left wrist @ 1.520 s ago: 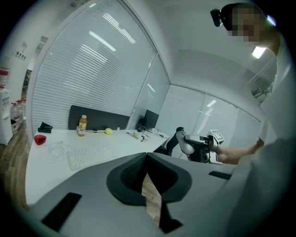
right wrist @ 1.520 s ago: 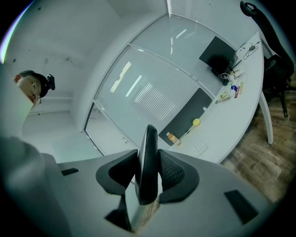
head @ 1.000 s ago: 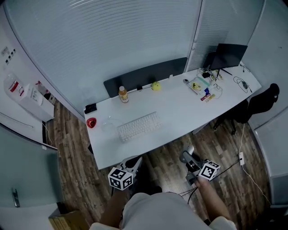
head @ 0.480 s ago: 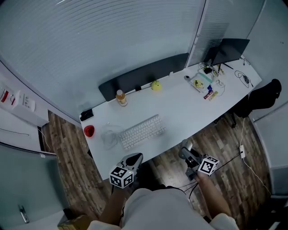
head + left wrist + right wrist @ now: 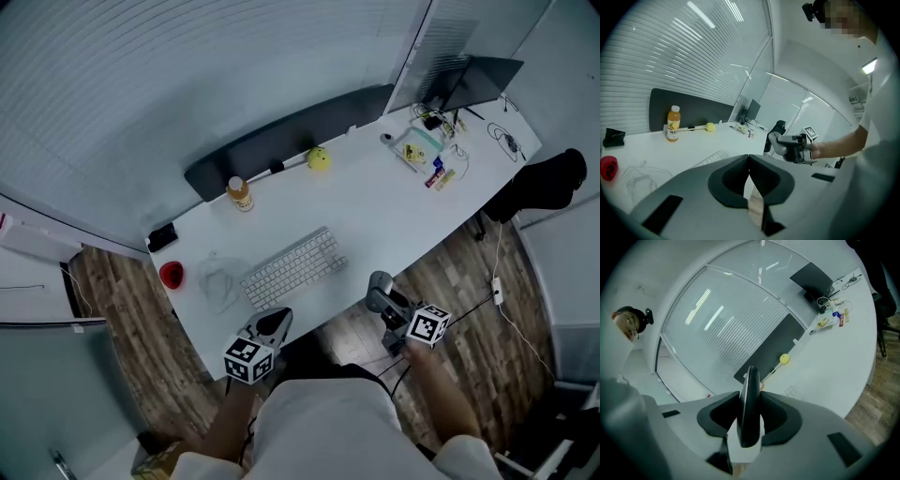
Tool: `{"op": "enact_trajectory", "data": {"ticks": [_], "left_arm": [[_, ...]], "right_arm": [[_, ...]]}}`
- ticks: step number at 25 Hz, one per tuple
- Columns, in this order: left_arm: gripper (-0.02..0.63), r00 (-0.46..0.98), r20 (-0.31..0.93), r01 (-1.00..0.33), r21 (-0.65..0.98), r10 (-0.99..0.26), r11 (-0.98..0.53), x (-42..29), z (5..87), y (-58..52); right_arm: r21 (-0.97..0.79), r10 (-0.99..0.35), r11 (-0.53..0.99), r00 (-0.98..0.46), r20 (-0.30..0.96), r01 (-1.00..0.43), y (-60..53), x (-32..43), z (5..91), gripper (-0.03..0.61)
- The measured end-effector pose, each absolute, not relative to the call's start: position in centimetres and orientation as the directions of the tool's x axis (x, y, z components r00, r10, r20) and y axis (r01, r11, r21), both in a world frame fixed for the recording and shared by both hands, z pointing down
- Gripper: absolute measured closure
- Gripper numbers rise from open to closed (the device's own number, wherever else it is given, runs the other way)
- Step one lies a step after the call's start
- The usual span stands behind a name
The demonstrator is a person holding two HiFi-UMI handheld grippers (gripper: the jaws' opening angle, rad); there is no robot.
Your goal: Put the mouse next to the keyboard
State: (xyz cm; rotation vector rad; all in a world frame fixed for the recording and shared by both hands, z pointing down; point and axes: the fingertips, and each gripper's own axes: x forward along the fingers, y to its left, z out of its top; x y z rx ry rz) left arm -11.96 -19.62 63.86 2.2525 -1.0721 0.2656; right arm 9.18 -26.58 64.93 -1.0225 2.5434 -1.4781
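Note:
A white keyboard (image 5: 292, 267) lies slantwise near the front edge of the white table (image 5: 394, 211). My right gripper (image 5: 379, 289) hovers just off that edge, right of the keyboard, shut on a grey mouse (image 5: 379, 280). In the right gripper view the mouse (image 5: 749, 404) stands on its edge between the jaws, dark side showing. My left gripper (image 5: 274, 322) is below the keyboard at the table's front edge, its jaws shut together with nothing held. In the left gripper view, that gripper (image 5: 749, 158) looks across the table at the mouse (image 5: 775, 141).
On the table stand an orange drink bottle (image 5: 238, 193), a yellow ball (image 5: 318, 158), a red object (image 5: 171, 275), a small black item (image 5: 161, 236) and a clear tangle (image 5: 217, 278). Small clutter (image 5: 427, 155) and a dark screen (image 5: 478, 80) are at the right end. A black chair (image 5: 548, 183) stands beyond.
The head view has swung so the table sits lower and more to the left. Both grippers are nearer the table's front edge; the right one still holds the mouse.

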Motion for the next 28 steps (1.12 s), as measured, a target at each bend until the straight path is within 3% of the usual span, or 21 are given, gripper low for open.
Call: {"op": "enact_trajectory", "data": {"ticks": [17,28], "left_arm": [[0.595,0.643,0.44,-0.758,0.484,-0.627,-0.438,-11.4,66.1,-21.2],[0.596,0.554,0.467,-0.808,0.5,-0.689,-0.311,-9.6,67.5,-22.3]], "right_arm": [[-0.743,-0.439,0.337,-0.795,0.419,-0.578,-31.7,7.2,70.3,0.426],[-0.741,-0.316,0.332,-0.809,0.497,-0.584,-35.8,7.5,76.0,0.428]]}}
